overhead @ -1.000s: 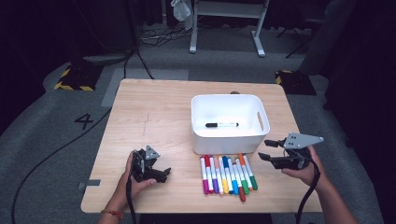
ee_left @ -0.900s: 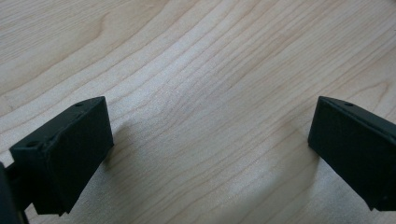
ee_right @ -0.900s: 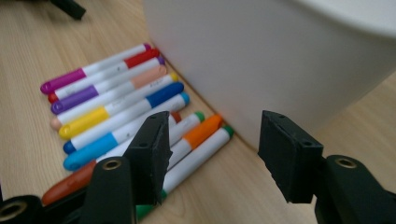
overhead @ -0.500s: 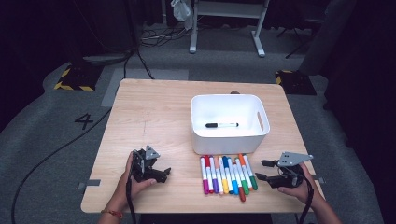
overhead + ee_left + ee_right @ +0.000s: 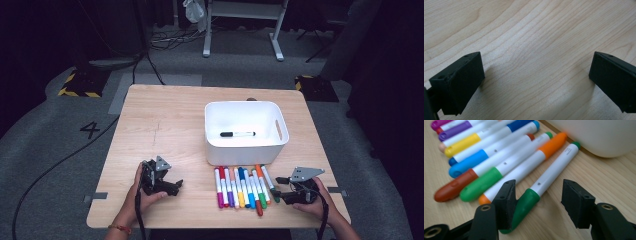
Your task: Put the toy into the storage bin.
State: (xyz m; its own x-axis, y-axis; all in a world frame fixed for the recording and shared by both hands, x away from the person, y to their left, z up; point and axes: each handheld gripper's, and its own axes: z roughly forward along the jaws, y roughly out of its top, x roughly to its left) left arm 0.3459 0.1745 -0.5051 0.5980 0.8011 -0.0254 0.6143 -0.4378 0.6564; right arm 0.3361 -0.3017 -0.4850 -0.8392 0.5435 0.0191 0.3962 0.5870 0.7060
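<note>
A row of several coloured markers (image 5: 244, 187) lies on the wooden table in front of a white bin (image 5: 215, 142); one black marker (image 5: 237, 134) lies in the bin. My right gripper (image 5: 279, 190) is low at the row's right end. In the right gripper view its jaws (image 5: 540, 188) straddle the capped end of the green-capped marker (image 5: 554, 170). They have just been closing: the left pad touches the cap, the right pad stands clear. My left gripper (image 5: 172, 186) rests at the front left, open over bare wood (image 5: 537, 60).
The bin's wall (image 5: 599, 137) stands close behind the markers' far ends. An orange-capped marker (image 5: 524, 170) lies right beside the green-capped one. The table's front edge (image 5: 210, 225) runs just behind both hands. Bare wood (image 5: 160, 125) lies left of the bin.
My right gripper has come down from above the table's right side to the table top, at the right end of the marker row. The left gripper has stayed where it was.
</note>
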